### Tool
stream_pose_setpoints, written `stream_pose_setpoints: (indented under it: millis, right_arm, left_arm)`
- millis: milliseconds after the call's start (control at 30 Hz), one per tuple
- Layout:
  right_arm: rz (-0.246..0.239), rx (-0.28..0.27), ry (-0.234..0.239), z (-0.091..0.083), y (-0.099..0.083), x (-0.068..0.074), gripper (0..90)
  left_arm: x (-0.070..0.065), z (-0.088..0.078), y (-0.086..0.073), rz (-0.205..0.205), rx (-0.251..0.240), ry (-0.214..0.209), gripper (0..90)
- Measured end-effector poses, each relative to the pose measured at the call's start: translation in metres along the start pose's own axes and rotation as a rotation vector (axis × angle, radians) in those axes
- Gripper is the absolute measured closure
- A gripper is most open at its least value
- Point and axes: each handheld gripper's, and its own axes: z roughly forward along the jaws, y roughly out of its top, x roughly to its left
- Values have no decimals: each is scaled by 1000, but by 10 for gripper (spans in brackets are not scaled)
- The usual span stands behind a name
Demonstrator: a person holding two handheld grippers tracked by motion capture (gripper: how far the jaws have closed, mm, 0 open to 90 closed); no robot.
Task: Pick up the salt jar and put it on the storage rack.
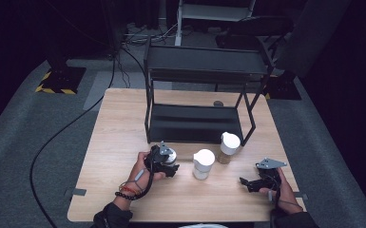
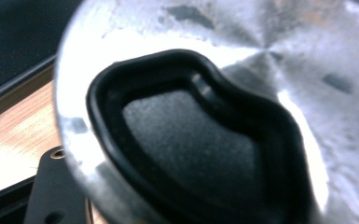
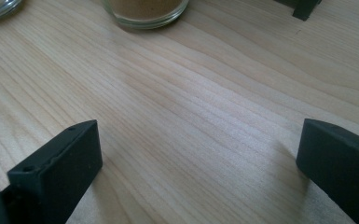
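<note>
A small silver-lidded jar (image 1: 167, 154) is clamped by the left gripper (image 1: 164, 160) on the table (image 1: 123, 118), just in front of the black rack (image 1: 195, 90) (lid blurred close-up). Right gripper (image 1: 261, 180) is held w/ jaws apart, nothing between.

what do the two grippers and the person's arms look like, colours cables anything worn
Both grippers are black. The right gripper carries a grey three-cornered plate and has blocky black jaws. A black cable trails from the left gripper. Dark sleeves; the left wrist wears a dark bead bracelet and red band.
</note>
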Motion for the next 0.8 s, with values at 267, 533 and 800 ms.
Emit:
stream_pose_setpoints:
  millis: [267, 533, 800]
  right_arm:
    - [0, 0, 0, 0, 0, 0, 1]
    - [0, -1, 0, 0, 0, 0, 1]
    - [0, -1, 0, 0, 0, 0, 1]
  left_arm:
    - [2, -2, 2, -4, 7, -3, 301]
    - [3, -4, 6, -4, 12, -3, 301]
    - [4, -5, 13, -8, 7, 7, 302]
